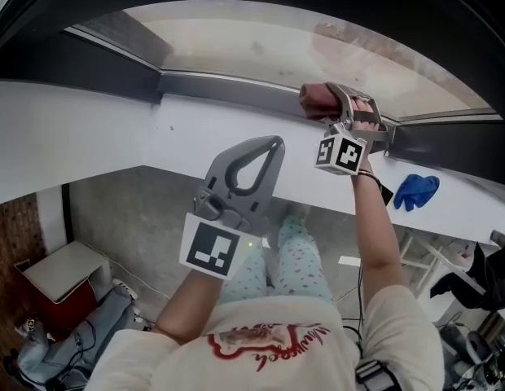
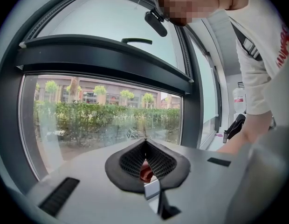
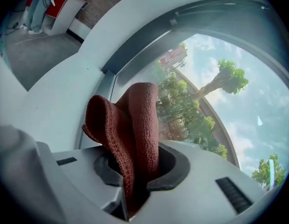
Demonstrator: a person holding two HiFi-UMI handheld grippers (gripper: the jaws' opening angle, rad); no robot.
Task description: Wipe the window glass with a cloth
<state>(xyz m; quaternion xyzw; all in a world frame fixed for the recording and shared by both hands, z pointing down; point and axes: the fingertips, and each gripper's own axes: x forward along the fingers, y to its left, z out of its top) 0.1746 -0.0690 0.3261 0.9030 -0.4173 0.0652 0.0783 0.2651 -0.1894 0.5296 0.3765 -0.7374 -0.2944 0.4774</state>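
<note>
A dark red cloth (image 1: pixel 315 100) is bunched in my right gripper (image 1: pixel 332 98), which is shut on it and holds it at the lower dark frame of the window glass (image 1: pixel 261 47). In the right gripper view the cloth (image 3: pixel 128 125) stands up out of the jaws, right before the glass (image 3: pixel 219 101) and its frame. My left gripper (image 1: pixel 271 145) hangs lower and to the left, in front of the white sill (image 1: pixel 114 129), shut with nothing in it. Its closed tips (image 2: pixel 145 141) face the glass (image 2: pixel 102 115).
A blue rag or glove (image 1: pixel 417 190) lies on the sill to the right. On the floor at lower left stands a red and white box (image 1: pixel 61 279) with cables beside it. A window handle (image 2: pixel 136 41) sits on the upper frame.
</note>
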